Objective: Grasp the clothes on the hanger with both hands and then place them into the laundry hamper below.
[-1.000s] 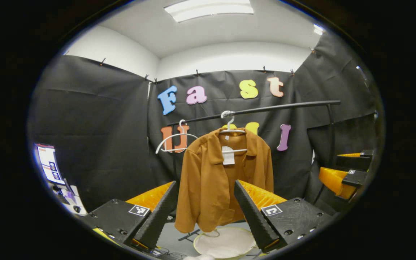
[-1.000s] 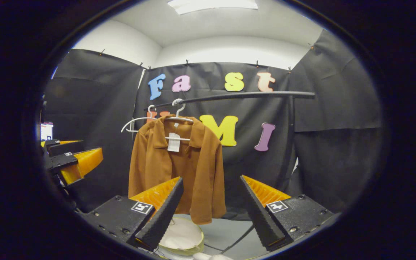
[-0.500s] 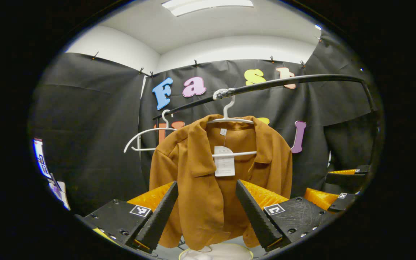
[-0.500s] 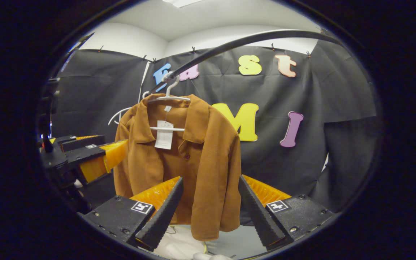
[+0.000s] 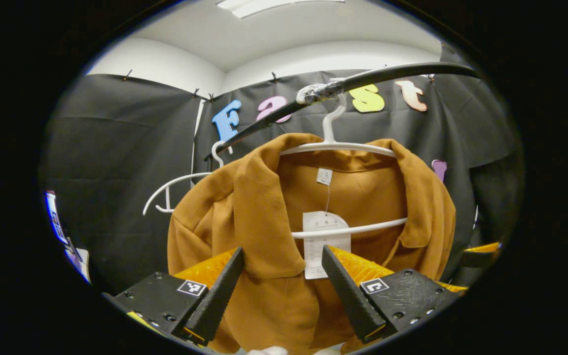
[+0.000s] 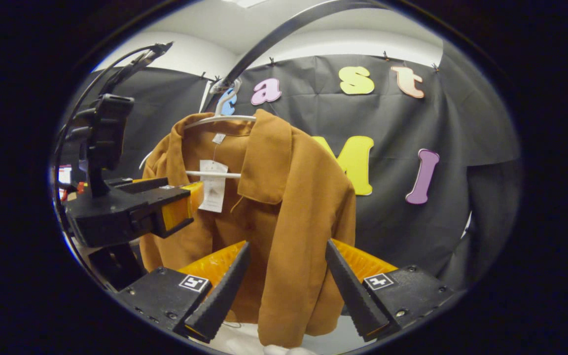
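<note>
Brown jacket (image 5: 284, 207) hangs lengthwise vertical on a white hanger (image 5: 336, 145) from the black rail (image 5: 387, 76), collar up, open front toward both cameras. Left gripper (image 5: 279, 291) and right gripper (image 6: 284, 291): jaws spread, gripping nothing

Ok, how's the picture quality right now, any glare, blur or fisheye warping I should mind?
Left gripper view: sharp; the rail bows from fisheye, with glare on its wrapped patch; the jacket is evenly lit. Right gripper view: the rail arcs strongly; the left gripper is dim.
</note>
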A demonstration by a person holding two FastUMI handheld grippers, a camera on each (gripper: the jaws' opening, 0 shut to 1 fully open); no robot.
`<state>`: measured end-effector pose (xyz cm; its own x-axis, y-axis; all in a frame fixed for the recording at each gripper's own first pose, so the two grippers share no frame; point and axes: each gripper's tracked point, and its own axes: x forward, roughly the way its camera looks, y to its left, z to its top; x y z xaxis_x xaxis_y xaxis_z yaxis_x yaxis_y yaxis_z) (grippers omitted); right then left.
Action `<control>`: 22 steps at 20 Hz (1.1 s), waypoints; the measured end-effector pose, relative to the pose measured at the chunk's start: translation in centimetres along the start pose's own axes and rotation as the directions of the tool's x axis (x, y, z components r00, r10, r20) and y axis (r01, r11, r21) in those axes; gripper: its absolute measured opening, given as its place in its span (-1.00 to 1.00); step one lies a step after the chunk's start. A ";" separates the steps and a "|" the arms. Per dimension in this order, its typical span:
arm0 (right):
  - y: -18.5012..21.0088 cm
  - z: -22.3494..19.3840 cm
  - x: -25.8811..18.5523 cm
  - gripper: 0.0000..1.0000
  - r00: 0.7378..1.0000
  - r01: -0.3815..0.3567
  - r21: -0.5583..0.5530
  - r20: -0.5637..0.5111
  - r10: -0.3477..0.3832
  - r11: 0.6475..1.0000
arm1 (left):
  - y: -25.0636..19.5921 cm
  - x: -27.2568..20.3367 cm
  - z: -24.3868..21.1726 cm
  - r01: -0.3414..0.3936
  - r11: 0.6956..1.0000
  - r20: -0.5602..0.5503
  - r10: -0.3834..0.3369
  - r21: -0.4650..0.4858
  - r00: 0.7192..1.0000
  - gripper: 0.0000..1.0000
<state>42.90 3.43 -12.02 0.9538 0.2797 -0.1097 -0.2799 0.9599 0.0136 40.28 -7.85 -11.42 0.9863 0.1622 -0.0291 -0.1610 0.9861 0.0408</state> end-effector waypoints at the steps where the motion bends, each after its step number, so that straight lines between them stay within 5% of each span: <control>1: 0.5 0.6 0.7 0.98 1.000 -0.005 0.018 0.010 0.005 1.000 | 0.4 0.3 0.0 -0.010 1.000 0.003 0.010 -0.003 1.000 0.95; 5: 3.7 2.0 3.5 0.99 0.998 -0.048 0.037 0.030 0.047 0.998 | 1.2 0.8 -0.7 -0.030 1.000 -0.016 0.030 0.004 0.999 0.94; 13: 3.4 2.0 8.1 0.94 0.999 0.051 0.115 -0.006 -0.051 0.992 | 3.0 2.4 -2.3 -0.087 0.996 -0.043 0.088 0.025 0.995 0.95; 22: 4.6 3.3 9.4 0.89 1.000 0.014 0.203 -0.003 -0.014 0.979 | 3.5 2.8 -2.5 -0.086 0.995 -0.038 0.087 0.051 0.995 0.89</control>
<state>50.94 10.57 -9.67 0.9572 0.2666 -0.1128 -0.2387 0.9474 0.2131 42.40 -3.83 -13.86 0.9664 0.2491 -0.0631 -0.2428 0.9656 0.0937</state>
